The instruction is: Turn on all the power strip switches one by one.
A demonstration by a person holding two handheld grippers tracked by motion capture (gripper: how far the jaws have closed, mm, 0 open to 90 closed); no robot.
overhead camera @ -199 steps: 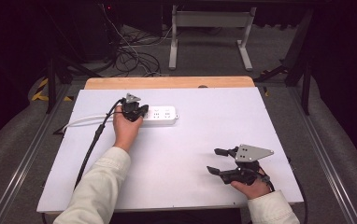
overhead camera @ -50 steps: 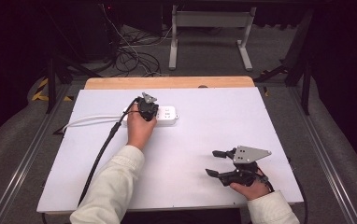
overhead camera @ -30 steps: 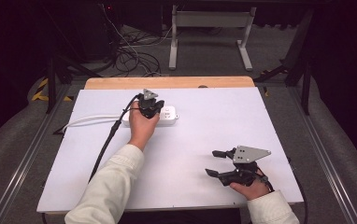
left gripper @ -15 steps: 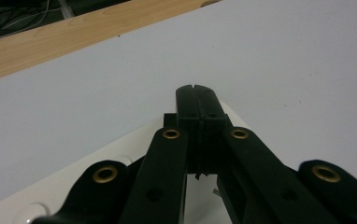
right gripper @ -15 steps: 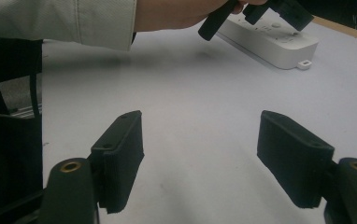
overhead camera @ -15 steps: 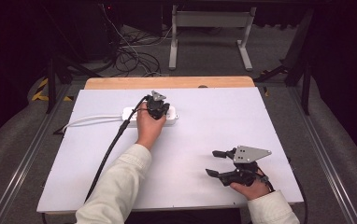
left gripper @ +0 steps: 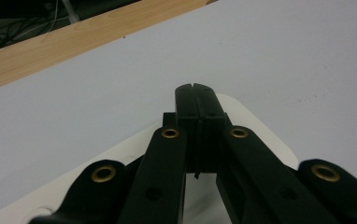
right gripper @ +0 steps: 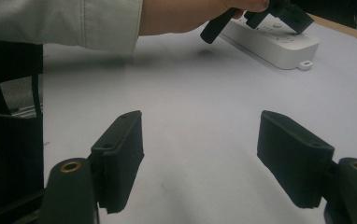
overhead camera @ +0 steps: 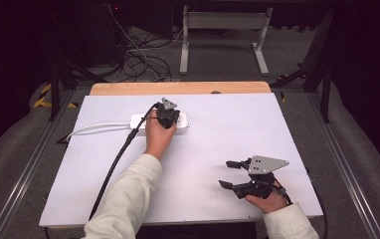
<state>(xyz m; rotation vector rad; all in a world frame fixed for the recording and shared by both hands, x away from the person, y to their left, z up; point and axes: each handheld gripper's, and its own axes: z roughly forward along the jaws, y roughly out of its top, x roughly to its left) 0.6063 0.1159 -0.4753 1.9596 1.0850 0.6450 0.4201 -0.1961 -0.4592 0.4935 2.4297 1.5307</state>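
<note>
Item: white power strip (overhead camera: 180,124), lying flat on the white table (overhead camera: 237,124) toward its far side, left of centre, long axis across the table; a white cord (overhead camera: 98,128) runs off its left end toward the table edge. Body is rigid moulded plastic, judged light and stiff, with a smooth shell likely to slide on the board if pushed from one end; the cord is pliant and may drag or swing the strip when it is lifted. Best hold, as a judgement: across the narrow width near mid-length, jaws on the two long side walls, not on the rounded corners. A small tab (right gripper: 305,63) projects from the near end. Left gripper (overhead camera: 168,115): jaws pressed together with nothing between them, tips over the strip's top face near its right end; whether they actually touch it is hard to tell. Right gripper (overhead camera: 234,174): jaws spread wide, empty, resting low at the near right of the table, well apart from the strip.
</note>
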